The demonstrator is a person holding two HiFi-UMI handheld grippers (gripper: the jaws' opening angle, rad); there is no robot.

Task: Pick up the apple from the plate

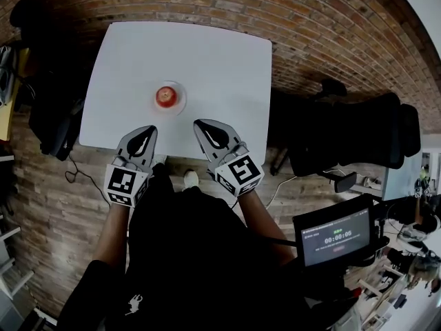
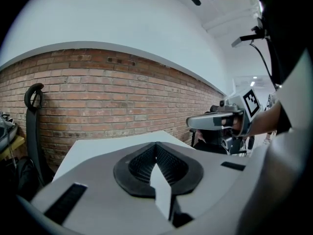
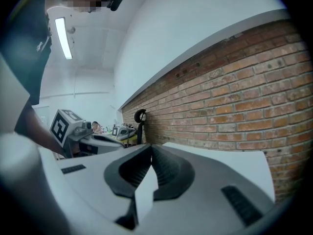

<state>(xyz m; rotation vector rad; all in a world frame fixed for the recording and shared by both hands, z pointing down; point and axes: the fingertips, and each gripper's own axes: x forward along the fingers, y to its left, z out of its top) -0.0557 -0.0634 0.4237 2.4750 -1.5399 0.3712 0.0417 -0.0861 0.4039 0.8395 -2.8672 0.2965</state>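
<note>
You held the left tool and right tool clenched and empty at the table edge. The apple sat on its plate just ahead, between them.

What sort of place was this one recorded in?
Probably an indoor office or lab workspace. A black office chair stands beside the white table, a screen showing a timer sits at the lower right, and a bare brick wall runs behind the table.
</note>
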